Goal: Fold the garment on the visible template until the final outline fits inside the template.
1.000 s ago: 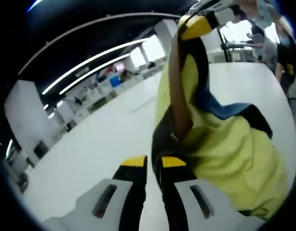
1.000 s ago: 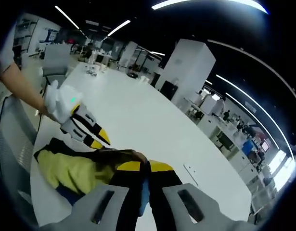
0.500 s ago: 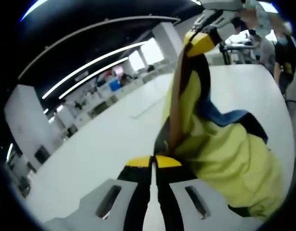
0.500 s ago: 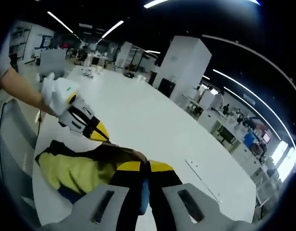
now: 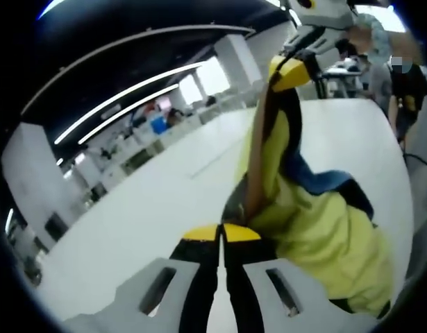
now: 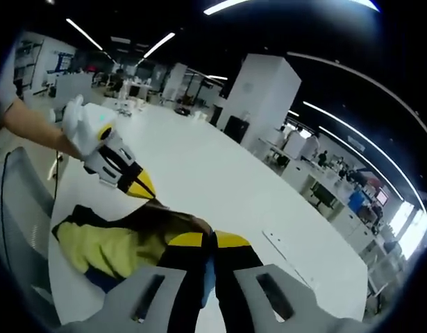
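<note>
The yellow garment [image 5: 317, 229] with dark trim and a blue lining hangs stretched between the 2 claws above the white surface [image 5: 130, 208], its lower bulk sagging down to it. The left claw [image 5: 221, 233] has its jaws pressed together on a dark edge of the cloth, and the right claw [image 6: 201, 240] is likewise clamped on the opposite end; in the right gripper view the left claw [image 6: 140, 187] shows beyond the garment [image 6: 109, 243]. It looks light, soft and floppy, likely to droop and crease wherever unsupported, so hems and corners seem the sensible places to hold. Its long axis runs from one claw to the other, pulled taut along the top edge.
</note>
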